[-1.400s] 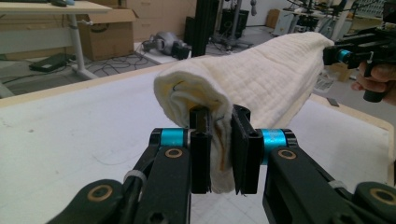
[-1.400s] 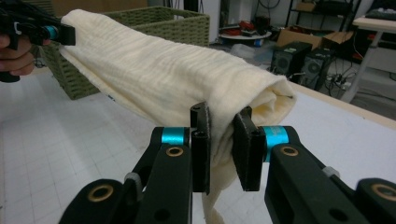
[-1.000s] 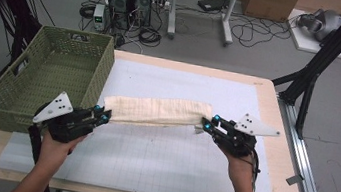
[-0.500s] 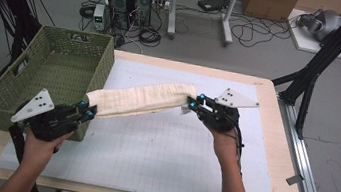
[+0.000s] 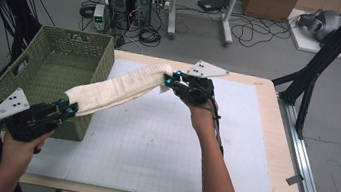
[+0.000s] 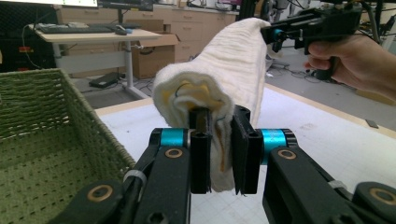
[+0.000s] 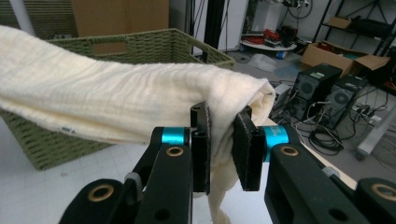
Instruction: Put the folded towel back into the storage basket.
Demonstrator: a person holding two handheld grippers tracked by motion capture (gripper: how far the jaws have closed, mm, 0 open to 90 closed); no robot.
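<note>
Between the pads of your left gripper point(image 6: 218, 154) sits one bunched end of the cream towel point(image 5: 119, 89), pinched tight. Your right gripper point(image 7: 220, 149) is clamped the same way on the other end, with a loose corner hanging below its jaws. Neither pair of jaws stands free; both are closed on cloth.

From your left fingers the towel runs away and upward as one long folded roll, sagging a little in the middle, and ends at your right fingers. It hangs clear of the white mat point(image 5: 161, 150), carried wholly by the two grips. In the high view its long axis slants from the near left corner of the table to the far middle.

What matters for the coming move is the green wicker basket point(image 5: 40, 75). It lies just beside your left gripper point(image 5: 65, 107), which hovers at the basket's near right corner, while your right gripper point(image 5: 169, 82) is well apart from it, off its far right corner. So the towel stretches along the basket's right wall, not over its mouth. I judge your right hand has the longer way to go.
</note>
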